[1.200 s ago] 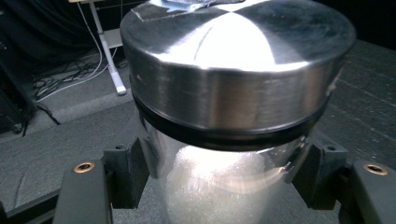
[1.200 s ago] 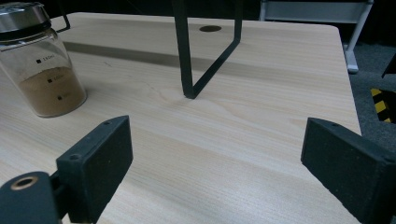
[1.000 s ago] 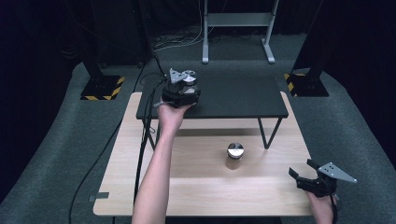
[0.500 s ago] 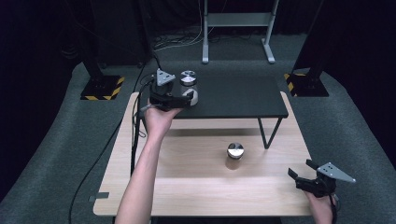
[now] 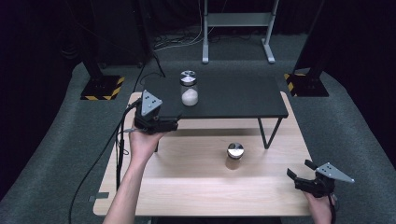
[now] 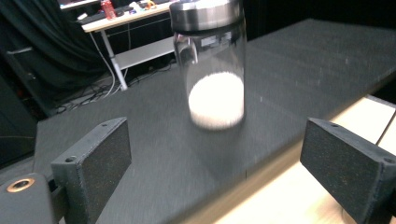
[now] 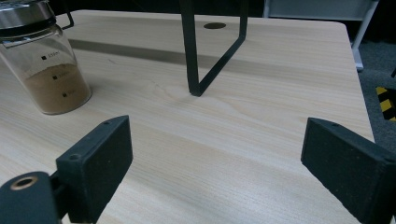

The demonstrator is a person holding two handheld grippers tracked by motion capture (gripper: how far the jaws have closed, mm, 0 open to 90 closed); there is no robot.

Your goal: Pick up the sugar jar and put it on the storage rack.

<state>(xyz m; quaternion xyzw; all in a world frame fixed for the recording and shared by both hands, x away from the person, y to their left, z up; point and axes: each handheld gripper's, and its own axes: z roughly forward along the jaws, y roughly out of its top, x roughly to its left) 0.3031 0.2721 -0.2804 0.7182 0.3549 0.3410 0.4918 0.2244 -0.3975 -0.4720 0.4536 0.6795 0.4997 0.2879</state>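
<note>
From the high view I am holding my left gripper (image 5: pixel 173 125) at the left front corner of the black shelf (image 5: pixel 233 95), its jaws having just been opening and closing a little, now standing wide with nothing between them. The jar of white powder (image 5: pixel 188 88) is standing upright on that shelf, near its back edge and toward its left end, well apart from my jaws. The jar of brown powder (image 5: pixel 234 156) is standing on the wooden desk (image 5: pixel 196 186) below the shelf's front edge, right of the middle, and I am resting my right gripper (image 5: pixel 299 173) at the desk's front right corner, jaws spread and empty. In the left gripper view I am looking between my two open pads at the white-powder jar (image 6: pixel 215 65): clear glass, a brushed metal lid, white powder filling roughly its lower third; dark marks near the lid are blurring too much to read. In the right gripper view my jaws are gaping over bare desk (image 7: pixel 261 154), and the brown-powder jar (image 7: pixel 49 60) is sitting toward the far left, about half full, carrying small printed measuring marks whose figures I cannot make out, with the shelf's black leg (image 7: pixel 205 70) planted just beyond.
</note>
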